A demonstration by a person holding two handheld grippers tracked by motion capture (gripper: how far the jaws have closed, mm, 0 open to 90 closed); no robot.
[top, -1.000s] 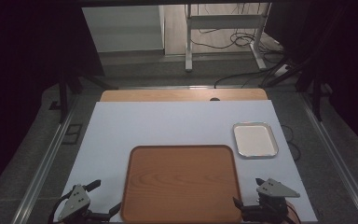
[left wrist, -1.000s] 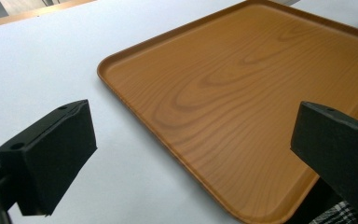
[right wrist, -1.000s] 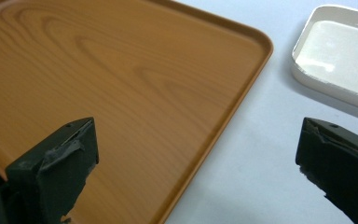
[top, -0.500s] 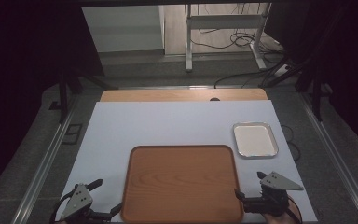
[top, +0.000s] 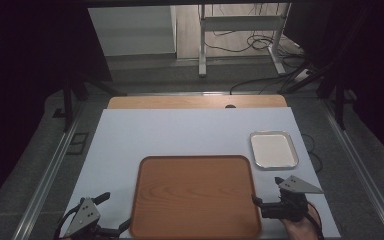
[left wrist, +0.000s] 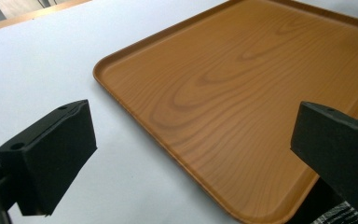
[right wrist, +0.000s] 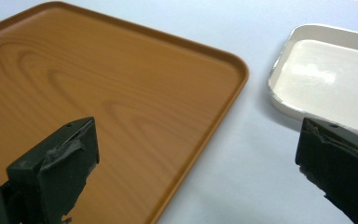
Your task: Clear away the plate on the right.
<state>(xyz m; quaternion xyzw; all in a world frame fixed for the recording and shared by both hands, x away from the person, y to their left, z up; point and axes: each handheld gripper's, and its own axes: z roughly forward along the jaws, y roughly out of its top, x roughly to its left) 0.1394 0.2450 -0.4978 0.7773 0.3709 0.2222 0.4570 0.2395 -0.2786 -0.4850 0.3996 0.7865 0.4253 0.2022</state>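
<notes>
Left gripper and right gripper both gaped wide, empty, flanking wooden tray; small white tray near right.

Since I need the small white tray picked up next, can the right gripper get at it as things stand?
Probably yes. The right gripper is open, holds nothing, and sits just on the near side of the small white tray. Bare white tabletop lies between them. The wooden tray lies to the side, apart from it.

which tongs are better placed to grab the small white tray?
Right. The right tongs sit open just near of the small white tray, which shows past their own jaws. The left tongs are across the wooden tray.
</notes>
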